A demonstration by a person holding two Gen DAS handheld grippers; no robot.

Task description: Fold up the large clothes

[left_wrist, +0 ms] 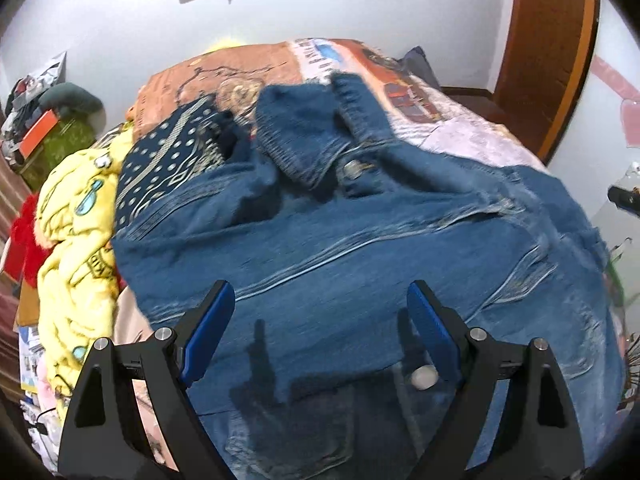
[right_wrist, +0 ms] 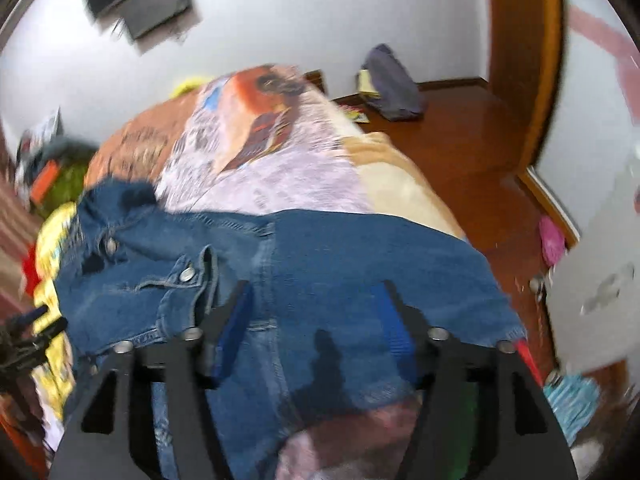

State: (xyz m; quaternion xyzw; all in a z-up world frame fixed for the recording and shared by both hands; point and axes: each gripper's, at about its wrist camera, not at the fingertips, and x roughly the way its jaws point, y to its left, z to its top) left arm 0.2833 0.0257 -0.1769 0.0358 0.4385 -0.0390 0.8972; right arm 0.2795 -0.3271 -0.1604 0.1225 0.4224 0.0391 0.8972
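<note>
While both pairs of fingers gape empty over the denim jacket [left_wrist: 360, 232], a yellow garment [left_wrist: 76, 240] crowds its left side.

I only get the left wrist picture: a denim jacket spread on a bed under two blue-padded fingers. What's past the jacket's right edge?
Observer: A wooden floor runs beside the bed, which your view hardly shows.
Operator: Anything lying on that floor?
Observer: Yes, a dark grey-blue bag slumps near the far wall, with something yellow beside it.
Operator: And the other tool, where is it?
Observer: The right gripper hangs over the denim jacket near its right hem, jaws apart, nothing pinched between them.
Operator: Mine looks empty too?
Observer: Correct, the left gripper is open above the denim; the right view also shows a pink item by the wall.
</note>
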